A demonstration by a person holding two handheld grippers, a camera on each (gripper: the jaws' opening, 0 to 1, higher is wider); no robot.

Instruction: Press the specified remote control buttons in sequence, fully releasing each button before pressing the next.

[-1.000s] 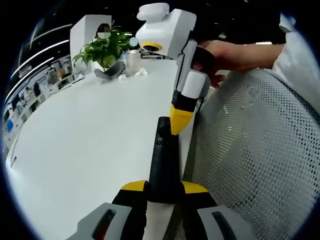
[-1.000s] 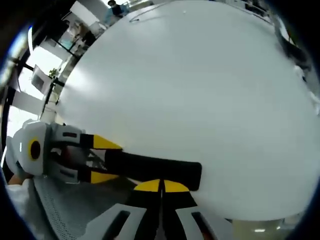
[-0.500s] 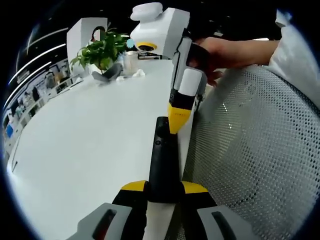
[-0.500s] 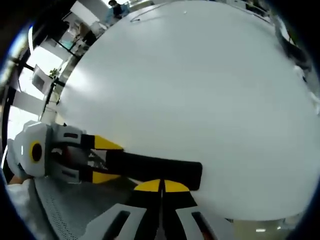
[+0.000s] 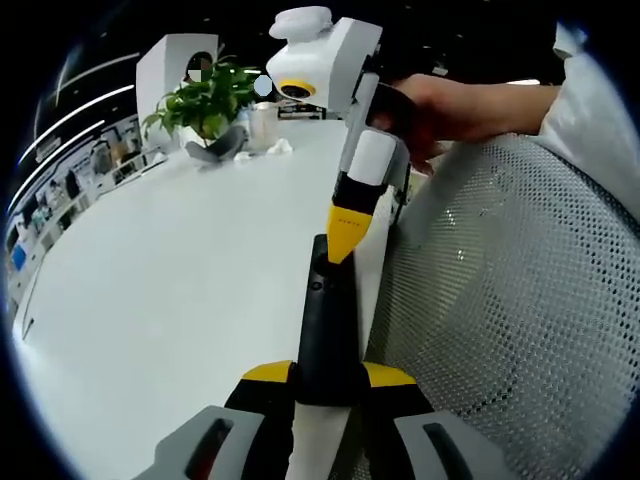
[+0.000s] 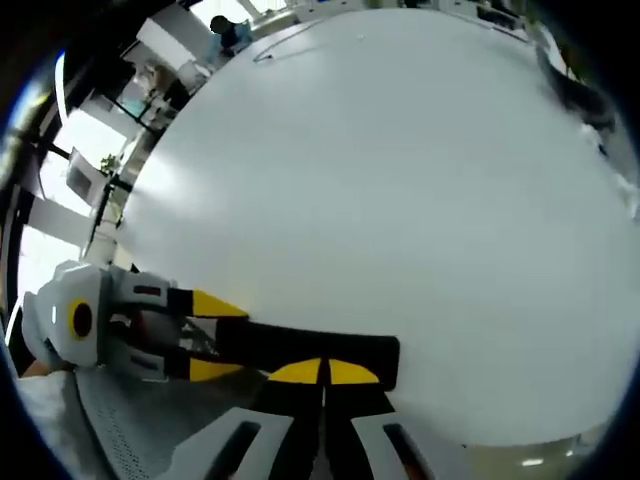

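Black remote control (image 5: pixel 327 320) is clamped in the left claw (image 5: pixel 328 378) over the white bench (image 5: pixel 170 280) edge; right claw (image 5: pixel 342 235) tip touches its far end, buttons hard to read. Right gripper view: right claw (image 6: pixel 322 372) pressed together, hiding the contact; remote's near edge hidden.

Black remote (image 5: pixel 325 325), yellow fingers (image 5: pixel 343 235), white table (image 5: pixel 170 270).

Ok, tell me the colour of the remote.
Black. The remote shows best in the left gripper view, held in the left gripper.
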